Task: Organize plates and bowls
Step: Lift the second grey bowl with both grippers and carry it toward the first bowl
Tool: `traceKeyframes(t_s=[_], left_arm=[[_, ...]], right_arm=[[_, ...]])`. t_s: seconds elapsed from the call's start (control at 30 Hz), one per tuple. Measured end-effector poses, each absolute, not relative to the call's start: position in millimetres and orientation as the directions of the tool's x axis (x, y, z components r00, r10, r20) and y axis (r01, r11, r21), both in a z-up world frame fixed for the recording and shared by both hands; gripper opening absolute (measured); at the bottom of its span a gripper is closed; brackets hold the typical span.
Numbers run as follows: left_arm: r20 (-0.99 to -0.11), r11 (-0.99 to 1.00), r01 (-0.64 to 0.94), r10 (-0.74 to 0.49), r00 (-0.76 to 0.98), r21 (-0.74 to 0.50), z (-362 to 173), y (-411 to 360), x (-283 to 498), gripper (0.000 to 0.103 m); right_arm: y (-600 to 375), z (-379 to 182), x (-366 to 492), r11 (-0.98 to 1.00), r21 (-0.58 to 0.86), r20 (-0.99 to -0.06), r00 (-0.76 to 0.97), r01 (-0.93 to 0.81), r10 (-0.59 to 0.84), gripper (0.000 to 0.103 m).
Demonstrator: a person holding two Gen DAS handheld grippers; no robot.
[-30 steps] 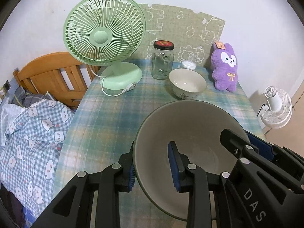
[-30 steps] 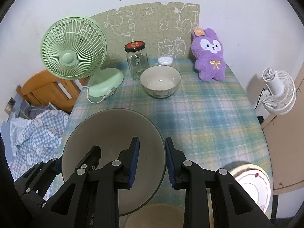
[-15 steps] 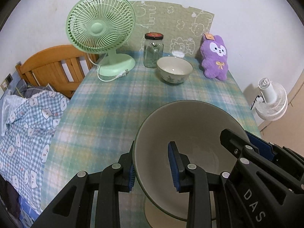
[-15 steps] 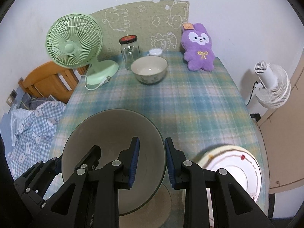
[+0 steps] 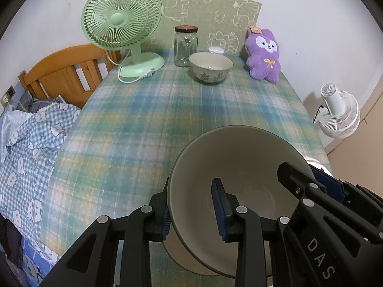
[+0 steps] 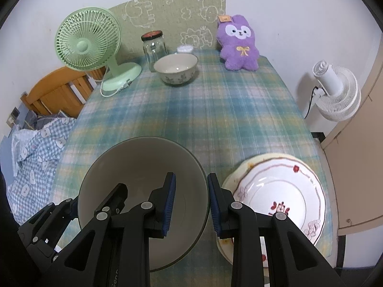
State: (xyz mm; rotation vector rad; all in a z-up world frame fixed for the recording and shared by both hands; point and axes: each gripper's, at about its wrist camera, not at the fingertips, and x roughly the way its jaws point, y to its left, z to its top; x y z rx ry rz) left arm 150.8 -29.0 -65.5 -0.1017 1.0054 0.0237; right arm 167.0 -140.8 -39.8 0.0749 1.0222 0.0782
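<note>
Above the counter's [image 6: 239, 119] near edge, the left tool [image 5: 192, 211] and right tool [image 6: 190, 202] each clamp the grey bowl's [image 6: 143, 181] rim. Floral bowl [image 6: 176, 68] and plates [image 6: 280, 191] sit well apart; stacking appears unfinished.

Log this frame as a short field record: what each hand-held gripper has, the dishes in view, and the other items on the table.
left hand-held gripper: clamped on the left rim of the large grey bowl
right hand-held gripper: clamped on the same bowl's right rim
large grey bowl: held by both, tilted, above the table
floral plates: stacked at the near right of the table
small patterned bowl: upright at the far end, empty
other items: green fan, glass jar, purple plush
surface: plaid tablecloth
</note>
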Motion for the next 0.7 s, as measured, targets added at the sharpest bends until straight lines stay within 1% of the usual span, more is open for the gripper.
traceKeyframes(t_s=[0.7], left_arm=[[-0.883,0.996,-0.080,-0.005,0.469,-0.048,-98.6,-18.9,139.0,0.029]], right_arm=[[-130.5,-80.8,160.0,0.992,0.117,-0.890,0.439,-0.037,0.122,0.031]])
